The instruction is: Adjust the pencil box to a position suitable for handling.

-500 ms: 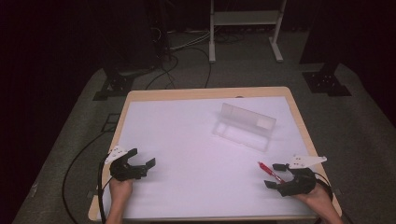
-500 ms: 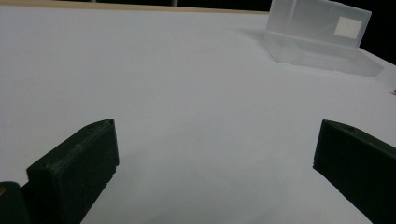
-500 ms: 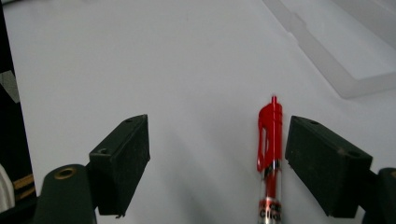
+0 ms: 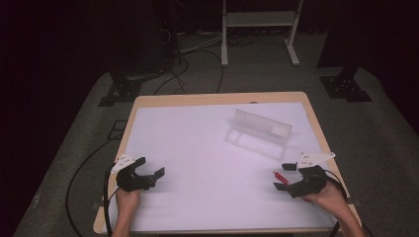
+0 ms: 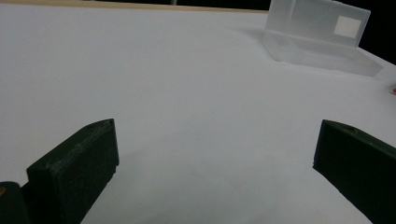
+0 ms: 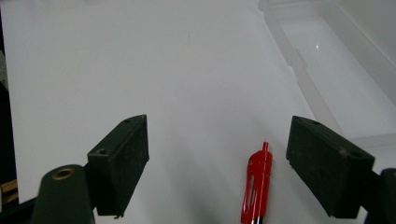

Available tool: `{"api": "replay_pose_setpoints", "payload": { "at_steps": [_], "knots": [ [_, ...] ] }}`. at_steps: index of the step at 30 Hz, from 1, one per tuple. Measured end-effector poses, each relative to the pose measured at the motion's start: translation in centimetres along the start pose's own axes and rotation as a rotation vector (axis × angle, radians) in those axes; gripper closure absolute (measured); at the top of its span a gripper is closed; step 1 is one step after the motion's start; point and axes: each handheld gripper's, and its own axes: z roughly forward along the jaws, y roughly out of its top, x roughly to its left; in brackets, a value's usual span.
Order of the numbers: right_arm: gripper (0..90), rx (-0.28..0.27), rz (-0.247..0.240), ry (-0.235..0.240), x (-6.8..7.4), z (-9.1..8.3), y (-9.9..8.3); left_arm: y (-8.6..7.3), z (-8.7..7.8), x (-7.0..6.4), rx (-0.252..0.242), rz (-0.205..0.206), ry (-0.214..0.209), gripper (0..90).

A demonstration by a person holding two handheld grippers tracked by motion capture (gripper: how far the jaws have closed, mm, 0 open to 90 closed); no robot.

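Note:
A red pen (image 6: 256, 186) lies on the white table top between my right gripper's jaws, nearer the right one; it is not gripped. In the high view the red pen (image 4: 279, 176) pokes out beside my right gripper (image 4: 282, 177), which is open near the table's front right. An open translucent plastic case (image 4: 259, 134) stands behind it, lid raised; the case (image 6: 336, 79) has an empty tray. My left gripper (image 4: 150, 167) is open over bare table at the front left, with nothing between its jaws. The case (image 5: 317, 37) is far ahead of it.
The white sheet (image 4: 207, 163) covers a wooden table (image 4: 217, 98) whose edges are close to both hands. Dark floor with cables (image 4: 183, 64) and a white frame stand (image 4: 257, 29) lies beyond the far edge.
Both grippers have stayed roughly in place; the right one has shifted slightly over the pen. The case has not moved.

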Motion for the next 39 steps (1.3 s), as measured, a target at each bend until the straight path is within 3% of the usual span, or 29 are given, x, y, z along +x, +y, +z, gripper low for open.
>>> {"api": "replay_pose_setpoints", "payload": {
  "at_steps": [12, 23, 39],
  "knots": [
    [20.3, 0.036, -0.046, 0.014, -0.6, 1.6, 3.0, 0.0, 0.0, 0.0, 0.0, 0.003, -0.003, 0.0],
    [20.0, 0.032, -0.081, 0.025, -1.8, 2.3, 5.9, 0.0, -0.1, 0.0, 0.0, 0.001, -0.001, 0.0],
    [19.2, 0.098, -0.13, 0.033, -2.9, 4.4, 8.6, 0.0, -0.1, -0.1, 0.001, 0.007, -0.006, 0.0]
  ]
}}
